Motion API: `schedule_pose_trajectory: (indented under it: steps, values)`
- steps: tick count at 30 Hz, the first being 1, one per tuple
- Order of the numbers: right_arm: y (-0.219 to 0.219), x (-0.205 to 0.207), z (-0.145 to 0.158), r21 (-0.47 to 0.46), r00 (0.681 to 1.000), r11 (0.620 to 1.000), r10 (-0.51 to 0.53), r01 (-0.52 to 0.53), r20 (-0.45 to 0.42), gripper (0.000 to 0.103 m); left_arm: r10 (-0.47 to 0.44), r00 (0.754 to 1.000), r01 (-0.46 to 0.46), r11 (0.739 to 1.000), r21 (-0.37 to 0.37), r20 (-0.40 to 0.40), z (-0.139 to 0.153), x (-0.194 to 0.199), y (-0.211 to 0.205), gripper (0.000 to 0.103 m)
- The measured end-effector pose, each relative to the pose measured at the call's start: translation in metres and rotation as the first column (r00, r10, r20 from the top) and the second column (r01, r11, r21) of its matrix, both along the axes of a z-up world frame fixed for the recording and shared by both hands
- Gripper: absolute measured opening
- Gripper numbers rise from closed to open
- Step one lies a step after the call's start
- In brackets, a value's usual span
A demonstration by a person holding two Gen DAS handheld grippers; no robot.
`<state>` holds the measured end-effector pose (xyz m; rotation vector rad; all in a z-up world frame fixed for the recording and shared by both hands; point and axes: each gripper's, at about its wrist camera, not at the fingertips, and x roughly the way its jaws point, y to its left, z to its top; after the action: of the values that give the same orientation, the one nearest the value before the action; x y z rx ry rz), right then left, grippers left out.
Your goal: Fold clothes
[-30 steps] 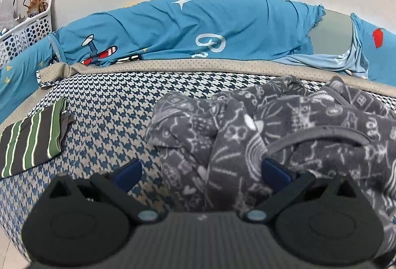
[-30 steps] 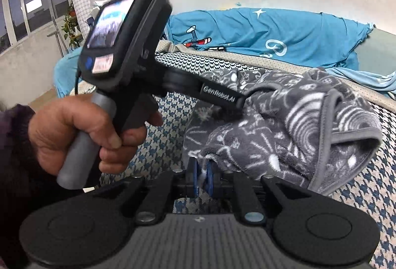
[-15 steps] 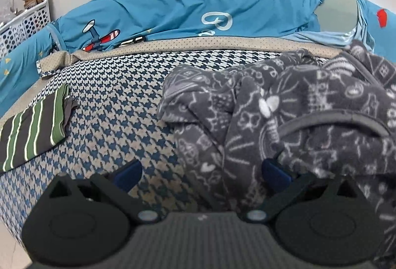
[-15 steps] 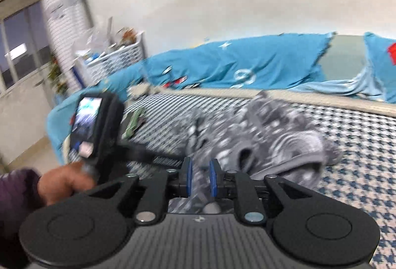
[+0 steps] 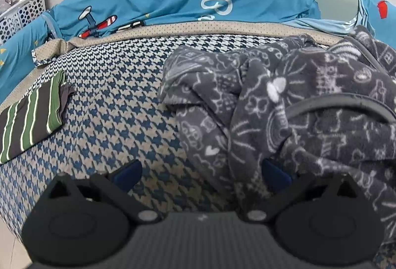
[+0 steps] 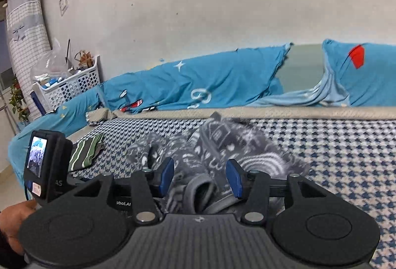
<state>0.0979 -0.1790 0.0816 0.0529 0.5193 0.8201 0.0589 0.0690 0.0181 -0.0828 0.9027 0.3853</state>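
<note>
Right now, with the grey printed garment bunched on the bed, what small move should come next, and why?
Probably bring the right gripper down onto the grey-trimmed edge of the garment just below it. Its jaws have just been opening with nothing clamped, the left gripper is open too, and the garment lies crumpled.

Houndstooth bed (image 5: 118, 120), crumpled grey garment (image 5: 284, 105), folded striped garment (image 5: 29, 120)

Scuffed white wall (image 6: 222, 9) behind a houndstooth-covered bed (image 5: 118, 105).
</note>
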Motion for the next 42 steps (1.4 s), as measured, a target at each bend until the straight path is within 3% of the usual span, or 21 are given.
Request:
schedule_pose_trajectory:
  steps: [5,7,9,18,29,37,42]
  values:
    - [0.015,-0.001,-0.009,-0.022,0.999,0.999,0.035,-0.036,-0.004,0.046,0.023,1.000,-0.024,0.997,-0.074,-0.008,0.000,-0.003,0.011,0.103]
    - [0.022,-0.003,-0.013,-0.038,0.998,0.998,0.055,-0.055,-0.003,0.042,0.037,0.999,-0.037,0.994,-0.100,0.002,0.004,-0.006,0.016,0.103]
    - [0.028,-0.006,-0.016,-0.052,0.997,0.996,0.077,-0.077,-0.001,0.017,0.062,0.997,-0.057,0.991,-0.117,0.040,0.012,-0.011,0.022,0.103]
    - [0.045,-0.031,-0.020,-0.068,0.965,0.962,0.263,-0.263,-0.009,0.013,0.131,0.966,-0.085,0.975,-0.208,0.222,0.048,-0.030,0.039,0.103]
    - [0.072,-0.074,-0.039,-0.136,0.880,0.869,0.474,-0.475,-0.045,0.013,-0.006,0.945,0.082,0.972,-0.220,0.326,0.072,-0.037,0.011,0.103]
    - [0.077,-0.079,-0.051,-0.154,0.863,0.849,0.498,-0.505,-0.079,0.013,-0.128,0.927,0.207,0.958,-0.198,0.351,0.079,-0.048,-0.003,0.103]
    - [0.076,-0.079,-0.049,-0.151,0.865,0.852,0.496,-0.501,-0.073,0.013,-0.206,0.941,0.258,0.950,-0.176,0.268,0.068,-0.049,-0.014,0.103]
